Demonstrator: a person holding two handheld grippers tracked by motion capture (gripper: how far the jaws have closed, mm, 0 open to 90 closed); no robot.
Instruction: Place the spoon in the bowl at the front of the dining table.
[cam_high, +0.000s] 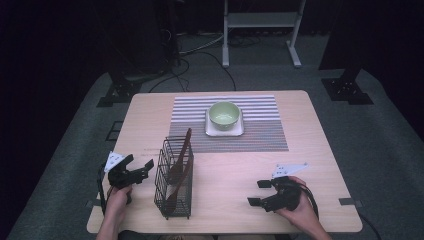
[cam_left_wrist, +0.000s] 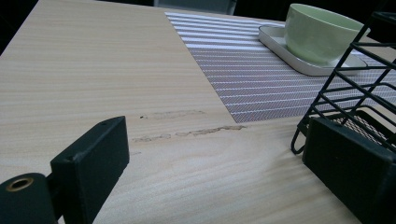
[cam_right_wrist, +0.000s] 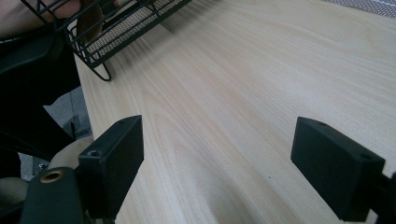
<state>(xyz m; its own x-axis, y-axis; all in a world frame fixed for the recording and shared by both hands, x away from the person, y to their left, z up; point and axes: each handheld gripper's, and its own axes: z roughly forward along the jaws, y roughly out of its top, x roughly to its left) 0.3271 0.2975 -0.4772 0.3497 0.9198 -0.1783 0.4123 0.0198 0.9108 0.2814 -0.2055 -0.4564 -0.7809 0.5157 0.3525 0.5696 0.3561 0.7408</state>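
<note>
The spoon (cam_high: 179, 165) stands tilted in the wire basket (cam_high: 173, 177), near the front of the table (cam_high: 310, 125). My left gripper (cam_high: 139, 166) is just beside the basket, jaws spread wide and holding nothing. My right gripper (cam_high: 259, 192) waits well apart, jaws spread too. I think I am just starting. Next I must reach for the spoon handle and pinch it.

Black wire basket (cam_high: 173, 180); matt wood table (cam_high: 240, 170).
</note>
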